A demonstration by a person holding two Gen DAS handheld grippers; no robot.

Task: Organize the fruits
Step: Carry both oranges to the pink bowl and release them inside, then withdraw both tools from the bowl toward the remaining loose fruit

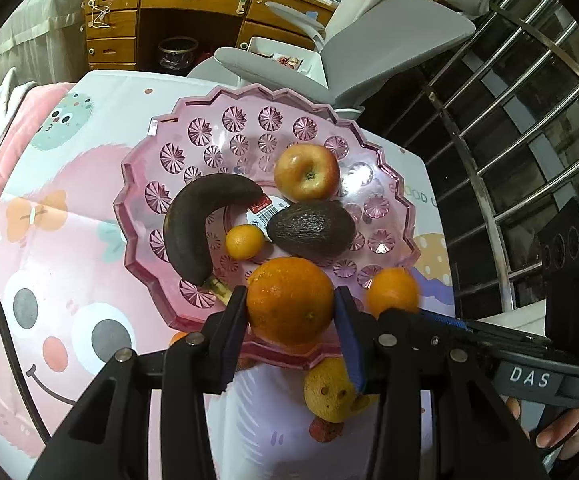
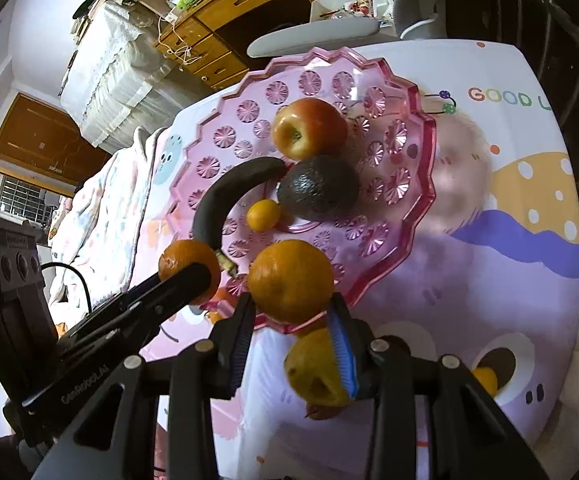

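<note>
Holding one round orange (image 1: 290,301) each, both grippers' fingers are clenched; lower them gently over the pink scalloped plastic tray (image 1: 161,184), releasing beside the dark avocado (image 1: 311,229).

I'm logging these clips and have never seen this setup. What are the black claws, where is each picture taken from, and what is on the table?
There is no robot here. A person holds a two-finger gripper in each hand, and each gripper carries a fisheye camera looking along its fingers. One picture comes from the left gripper, the other from the right gripper. The left is shut on the first orange and the right on the second orange, both by the near rim of a pink plate. On the plate lie an apple, an avocado, a blackened banana and a small citrus. A yellow fruit lies on the cartoon tablecloth.
</note>
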